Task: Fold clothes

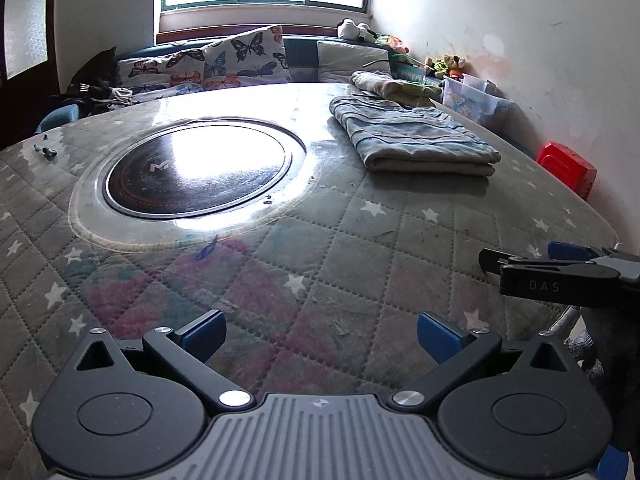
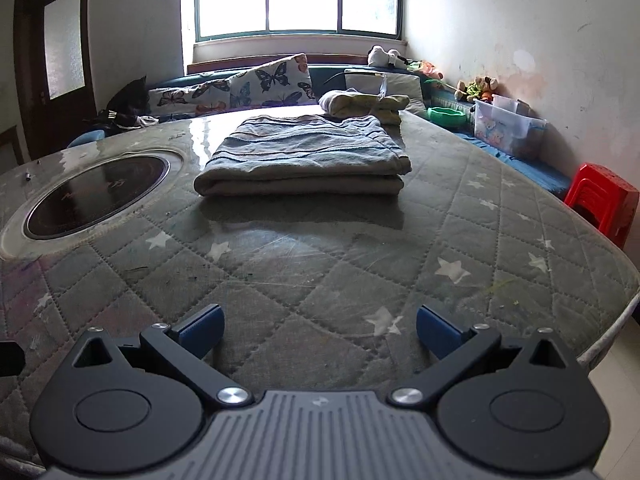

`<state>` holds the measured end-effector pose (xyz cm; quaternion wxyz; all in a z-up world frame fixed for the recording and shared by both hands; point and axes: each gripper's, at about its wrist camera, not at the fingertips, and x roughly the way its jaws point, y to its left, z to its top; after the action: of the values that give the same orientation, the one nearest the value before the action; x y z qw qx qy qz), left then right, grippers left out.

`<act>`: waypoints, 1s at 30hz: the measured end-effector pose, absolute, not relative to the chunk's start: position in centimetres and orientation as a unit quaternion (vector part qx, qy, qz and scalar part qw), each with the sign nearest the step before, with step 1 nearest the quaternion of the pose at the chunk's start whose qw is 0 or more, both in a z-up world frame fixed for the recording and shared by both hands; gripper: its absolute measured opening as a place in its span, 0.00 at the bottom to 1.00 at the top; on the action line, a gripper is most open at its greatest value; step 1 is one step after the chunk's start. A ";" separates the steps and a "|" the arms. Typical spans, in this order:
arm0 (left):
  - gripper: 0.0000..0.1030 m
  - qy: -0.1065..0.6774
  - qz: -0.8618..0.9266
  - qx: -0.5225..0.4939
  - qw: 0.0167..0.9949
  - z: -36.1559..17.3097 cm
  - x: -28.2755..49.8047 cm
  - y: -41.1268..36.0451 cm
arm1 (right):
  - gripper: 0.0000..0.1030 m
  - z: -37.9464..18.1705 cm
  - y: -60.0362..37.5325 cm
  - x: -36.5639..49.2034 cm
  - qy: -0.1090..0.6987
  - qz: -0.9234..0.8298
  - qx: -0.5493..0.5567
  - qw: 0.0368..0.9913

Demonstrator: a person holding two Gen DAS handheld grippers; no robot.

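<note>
A folded blue-grey striped garment point(image 1: 412, 140) point(image 2: 306, 156) lies on the far right part of the quilted table point(image 1: 360, 264) point(image 2: 320, 264). A second folded yellowish garment point(image 1: 392, 87) point(image 2: 366, 105) lies just behind it. My left gripper point(image 1: 320, 336) is open and empty over the near table edge. My right gripper point(image 2: 320, 332) is open and empty, well short of the striped garment. The right gripper also shows at the right edge of the left wrist view point(image 1: 560, 272).
A round black hotplate point(image 1: 196, 166) point(image 2: 98, 196) is set in the table's left half. Small screws point(image 1: 46, 152) lie at the far left. Butterfly cushions point(image 1: 208, 64), a clear storage box point(image 2: 508, 128) and a red stool point(image 2: 600, 200) stand beyond the table.
</note>
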<state>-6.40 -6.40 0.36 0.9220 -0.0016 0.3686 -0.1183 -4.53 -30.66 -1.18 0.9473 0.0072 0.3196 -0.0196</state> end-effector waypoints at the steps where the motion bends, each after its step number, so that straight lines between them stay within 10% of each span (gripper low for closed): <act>1: 1.00 0.368 -0.117 -0.002 0.922 0.4 -6.5 -6.3 | 1.00 -1.2 -30.7 -4.6 0.318 -0.019 0.008 0.948; 30: 1.00 0.370 -0.139 -0.013 0.918 0.4 -4.4 -5.6 | 1.00 -0.9 -30.4 -3.6 0.349 -0.038 0.013 0.936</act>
<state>-4.36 -5.60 0.40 0.9185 -0.0125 0.3701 -0.1390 -3.58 -30.38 -0.88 0.9364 0.0128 0.3487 -0.0381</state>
